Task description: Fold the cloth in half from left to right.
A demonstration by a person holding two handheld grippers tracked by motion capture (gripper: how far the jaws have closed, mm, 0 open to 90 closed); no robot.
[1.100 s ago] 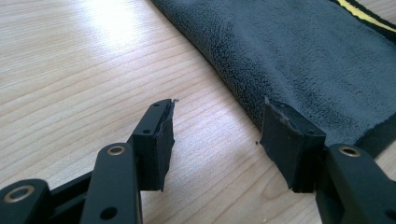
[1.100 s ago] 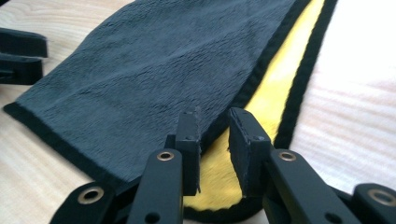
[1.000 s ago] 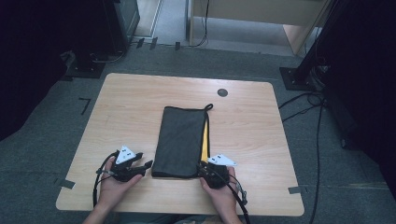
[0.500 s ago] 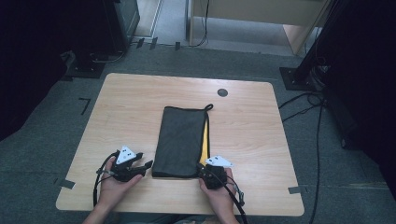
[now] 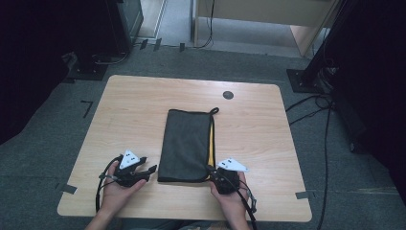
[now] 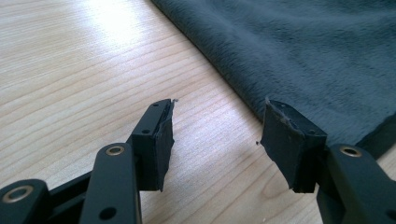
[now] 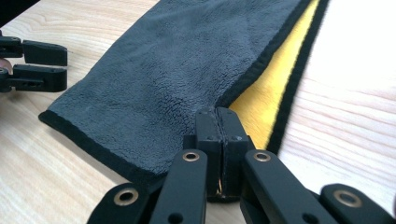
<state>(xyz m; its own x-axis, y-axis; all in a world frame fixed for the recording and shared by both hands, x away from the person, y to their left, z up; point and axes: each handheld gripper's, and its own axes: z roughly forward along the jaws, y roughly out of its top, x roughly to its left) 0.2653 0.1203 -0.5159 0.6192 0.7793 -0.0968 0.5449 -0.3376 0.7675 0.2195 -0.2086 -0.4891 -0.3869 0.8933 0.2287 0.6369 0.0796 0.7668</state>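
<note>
A dark grey towel lies folded on the wooden table, with a yellow inner face showing along its right edge. My right gripper is at the towel's near right corner. Its jaws are shut on the black-hemmed edge of the top grey layer. My left gripper rests on the table just left of the towel's near left corner. It is open, with bare wood between the pads and the towel just beyond them. The left gripper also appears at the far left of the right gripper view.
A small loop sticks out at the towel's far right corner. A black round cap sits in the tabletop near the far edge. Black stand bases and cables lie on the carpet around the table.
The right gripper has shifted slightly at the towel's near right corner and its jaws have closed on the edge. The left gripper has stayed still.
</note>
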